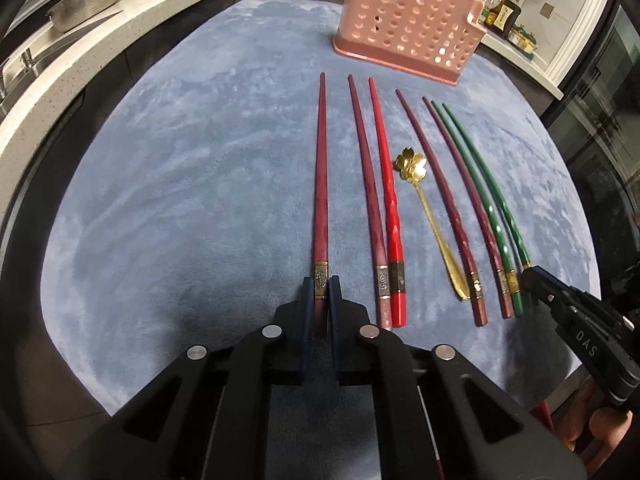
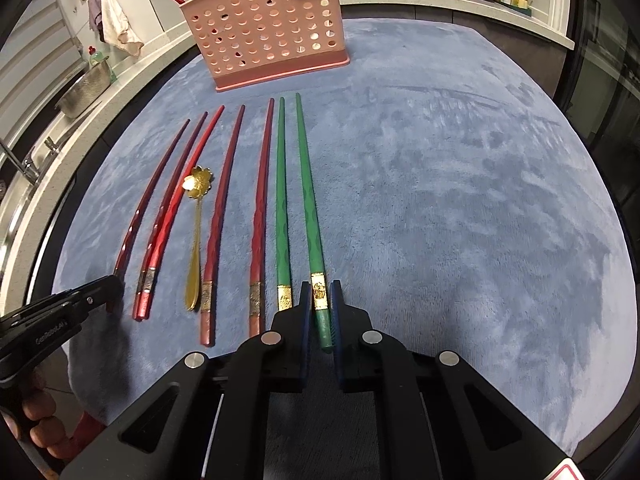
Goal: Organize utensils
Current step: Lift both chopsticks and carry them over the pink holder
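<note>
On the blue surface, from each tool outward:

Left tool (image 1: 321, 294): pressed together on the thick handle end of the outermost dark red chopstick (image 1: 320, 184), just behind its metal band; the pads sit on both sides of it.

Right tool (image 2: 320, 300): pinching the handle end of the outer green chopstick (image 2: 306, 184) at its gold band, with the butt end lying back between the fingers.

Long axis: both held chopsticks run straight away from their tools, thin tips toward the pink basket (image 2: 264, 28). They still seem to lie flat on the surface, but the wrist views do not show this well.

Row between the tools: the second green chopstick (image 2: 281, 200), four more red and dark red chopsticks and the gold flower spoon (image 2: 195, 232) lie side by side, almost parallel, handles toward the person.

Basket: it stands upright at the far end of the row, well apart from both tools and just beyond the chopstick tips. It is nearly straight ahead of the right tool and to the front-right of the left tool.

Nearer hand: I judge neither tool clearly closer to the basket; the right has the straighter line.

Coming move: each chopstick must probably be lifted and tipped upright, then lowered through the open top.
</note>
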Available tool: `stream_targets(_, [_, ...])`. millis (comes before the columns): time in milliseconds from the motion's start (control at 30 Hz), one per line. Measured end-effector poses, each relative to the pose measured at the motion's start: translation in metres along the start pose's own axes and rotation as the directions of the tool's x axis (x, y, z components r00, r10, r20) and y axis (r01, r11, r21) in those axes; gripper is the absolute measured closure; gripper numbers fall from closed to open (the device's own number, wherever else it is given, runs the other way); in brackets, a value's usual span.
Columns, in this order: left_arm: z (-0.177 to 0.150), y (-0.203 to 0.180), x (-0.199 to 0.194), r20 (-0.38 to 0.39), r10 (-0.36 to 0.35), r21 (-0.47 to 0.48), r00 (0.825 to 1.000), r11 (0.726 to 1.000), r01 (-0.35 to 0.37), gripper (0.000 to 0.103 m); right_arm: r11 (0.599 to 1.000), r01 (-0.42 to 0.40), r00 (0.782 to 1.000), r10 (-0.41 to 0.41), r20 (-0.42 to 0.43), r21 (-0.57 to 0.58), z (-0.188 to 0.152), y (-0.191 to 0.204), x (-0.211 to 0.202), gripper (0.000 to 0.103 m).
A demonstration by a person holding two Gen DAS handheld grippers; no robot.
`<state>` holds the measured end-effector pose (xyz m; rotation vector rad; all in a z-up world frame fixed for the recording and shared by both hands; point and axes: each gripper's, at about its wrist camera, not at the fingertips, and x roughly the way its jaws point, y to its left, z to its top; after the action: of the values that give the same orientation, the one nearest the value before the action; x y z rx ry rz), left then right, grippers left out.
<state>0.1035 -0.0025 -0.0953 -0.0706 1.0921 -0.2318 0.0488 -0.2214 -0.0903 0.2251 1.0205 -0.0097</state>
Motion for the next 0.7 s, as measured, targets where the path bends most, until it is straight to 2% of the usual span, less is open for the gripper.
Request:
stream_targets(367, [0.014,-0.004,-0.043,0.093,-0.019,-0.001,0.996,1.0,0.019,0.096,0.999,-0.029,0.997,0.027,0.074,0.02,0.013,0.003,-0.041,0.096])
stream_targets(700, [0.047,-0.01,-0.092,0.218,-0.031,0.016,0.975,0.999,0.028,0.096,0.999,-0.046,0.979,0.04,0.198,0.024,0.045,0.001,-0.089,0.096])
